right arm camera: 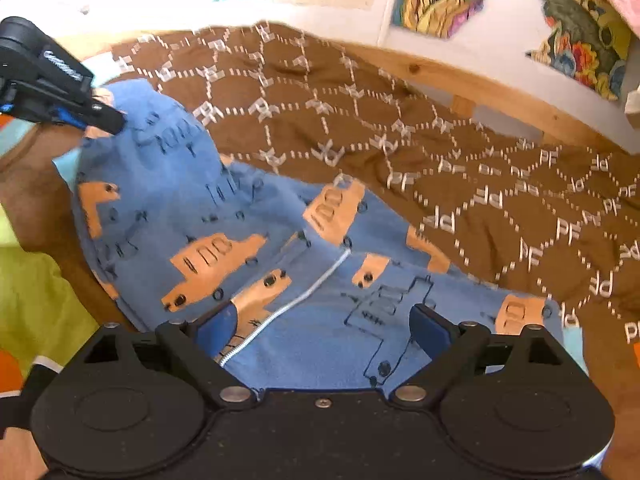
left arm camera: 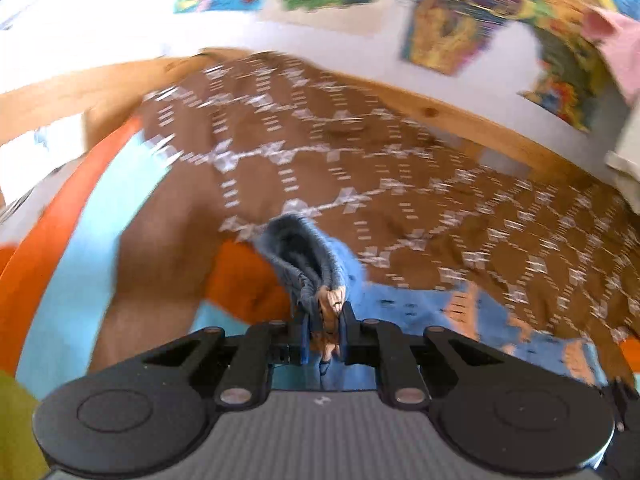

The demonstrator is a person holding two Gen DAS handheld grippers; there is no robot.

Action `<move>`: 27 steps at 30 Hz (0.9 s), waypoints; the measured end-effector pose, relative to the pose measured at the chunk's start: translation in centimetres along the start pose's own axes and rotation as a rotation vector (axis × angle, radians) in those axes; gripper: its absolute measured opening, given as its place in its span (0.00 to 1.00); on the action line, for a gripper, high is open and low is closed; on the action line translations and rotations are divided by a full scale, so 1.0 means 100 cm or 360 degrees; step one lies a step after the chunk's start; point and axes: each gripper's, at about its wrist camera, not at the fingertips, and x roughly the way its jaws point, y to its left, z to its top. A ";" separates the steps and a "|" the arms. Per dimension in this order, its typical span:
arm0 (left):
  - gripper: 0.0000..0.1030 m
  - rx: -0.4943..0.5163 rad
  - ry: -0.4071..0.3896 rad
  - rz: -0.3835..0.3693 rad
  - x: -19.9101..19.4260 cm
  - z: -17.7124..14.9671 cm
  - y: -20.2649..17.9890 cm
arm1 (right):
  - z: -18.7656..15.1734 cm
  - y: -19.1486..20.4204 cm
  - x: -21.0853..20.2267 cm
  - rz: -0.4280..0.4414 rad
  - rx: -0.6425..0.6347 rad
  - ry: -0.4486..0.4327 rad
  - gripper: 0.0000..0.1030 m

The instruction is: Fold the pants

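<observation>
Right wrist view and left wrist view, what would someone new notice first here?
First, the blue pants printed with orange trucks, spread over a brown patterned blanket in the middle of the right wrist view. Next, the left gripper, shut on the cuff of the pants and holding it raised at the upper left of that view. The right gripper hangs open over the near part with the white drawstring.

Bright daylight, blown out to white at upper left in both views. Left wrist view heavily motion-smeared: the brown bedspread [left arm camera: 360, 168] ahead of the tool streaks. Right wrist view sharper, slight blur toward the far edge. Fisheye bends the wooden rail [right arm camera: 460, 80].
</observation>
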 end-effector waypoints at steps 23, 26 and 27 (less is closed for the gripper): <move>0.15 0.0916 0.0114 -0.0760 0.008 -0.062 -0.231 | -0.040 -0.147 -0.094 -0.0583 0.0198 -0.0051 0.92; 0.15 0.0968 0.0159 -0.0731 0.020 -0.080 -0.244 | -0.045 -0.160 -0.094 -0.0602 0.0241 -0.0035 0.93; 0.15 0.0980 0.0176 -0.0725 0.023 -0.085 -0.246 | -0.046 -0.163 -0.094 -0.0606 0.0251 -0.0028 0.93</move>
